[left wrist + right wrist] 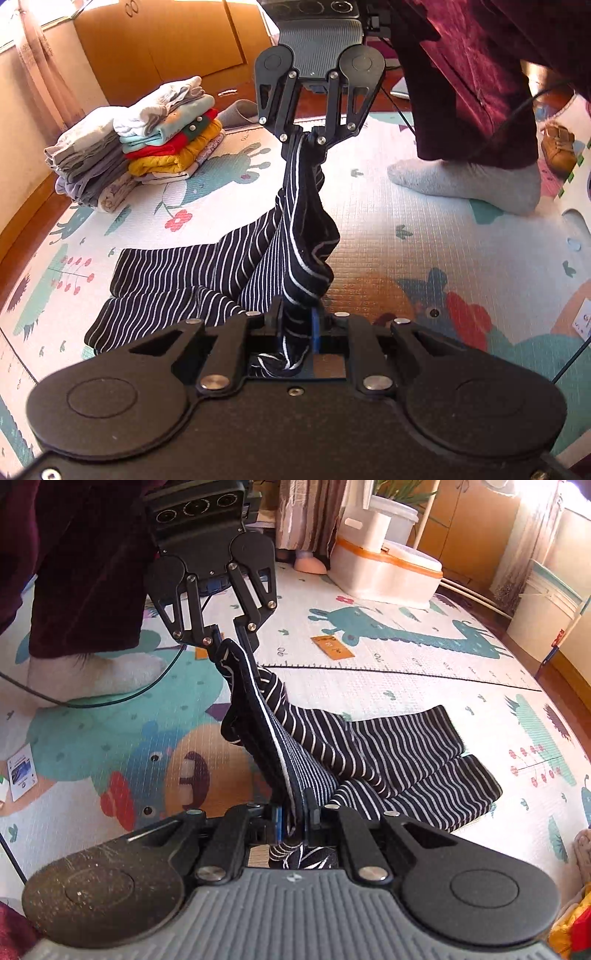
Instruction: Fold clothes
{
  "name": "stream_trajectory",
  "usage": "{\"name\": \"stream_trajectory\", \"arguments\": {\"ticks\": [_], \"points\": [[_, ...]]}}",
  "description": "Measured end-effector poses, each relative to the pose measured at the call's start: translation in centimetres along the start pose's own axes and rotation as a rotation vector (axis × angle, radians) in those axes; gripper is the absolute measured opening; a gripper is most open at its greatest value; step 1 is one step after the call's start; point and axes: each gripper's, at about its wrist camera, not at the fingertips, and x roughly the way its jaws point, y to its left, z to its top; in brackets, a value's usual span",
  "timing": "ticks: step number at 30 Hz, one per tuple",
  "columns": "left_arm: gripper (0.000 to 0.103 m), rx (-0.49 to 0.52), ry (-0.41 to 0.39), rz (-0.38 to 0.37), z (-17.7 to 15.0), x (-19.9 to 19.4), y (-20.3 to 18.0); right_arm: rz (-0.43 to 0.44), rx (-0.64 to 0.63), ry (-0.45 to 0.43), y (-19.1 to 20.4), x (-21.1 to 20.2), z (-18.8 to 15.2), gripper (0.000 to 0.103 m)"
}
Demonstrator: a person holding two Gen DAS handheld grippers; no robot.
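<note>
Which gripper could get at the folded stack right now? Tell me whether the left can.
Probably not yet. The left gripper is shut on the striped garment, which the right gripper also holds. The mat toward the folded stack looks clear, so releasing first would free it.

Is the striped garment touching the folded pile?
Apart. The left wrist view shows bare play mat between the striped garment and the folded pile.

Matt black plastic jaws with shiny metal rivets on the left gripper and the ribbed grey-bodied right gripper are pinching a soft black knit garment with thin white stripes, which is trailing over the embossed, faintly glossy cartoon-printed foam mat.
</note>
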Motion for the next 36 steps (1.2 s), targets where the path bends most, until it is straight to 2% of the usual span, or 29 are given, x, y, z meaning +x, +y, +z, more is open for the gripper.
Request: {"name": "stream_trajectory", "arguments": {"ticks": [4,8,13,16,25,31,33,36], "points": [[0.012,-0.152,-0.063,0.031,0.6,-0.9,4.3,-0.057,0.070,-0.046,-4.6,-1.3,1.8,0.011],[0.012,-0.330,-0.132,0.066,0.6,-1.0,9.5,-0.104,0.147,-0.093,-9.3,-0.9,2.9,0.011],[0.012,-0.461,-0.166,0.126,-0.3,-0.2,15.3,-0.132,0.209,-0.111,-14.5,1.3,3.5,0.011],[0.012,-0.514,-0.176,0.122,-1.0,0.8,18.2,-0.127,0.289,-0.102,-17.7,3.3,3.4,0.011],[0.012,-0.670,-0.166,0.075,-4.0,5.1,25.3,-0.066,0.612,-0.073,-25.5,8.8,1.1,0.011],[0.012,-0.782,-0.121,0.037,-6.4,8.1,28.2,-0.026,0.810,-0.049,-28.7,12.3,-1.4,0.011],[0.012,-0.821,-0.099,0.048,-6.9,9.2,28.8,-0.054,0.878,-0.047,-29.5,13.4,-2.3,0.015],[0.020,-0.956,-0.075,0.127,-8.1,9.8,29.8,-0.136,1.013,-0.090,-30.5,13.6,-4.1,0.025]]}}
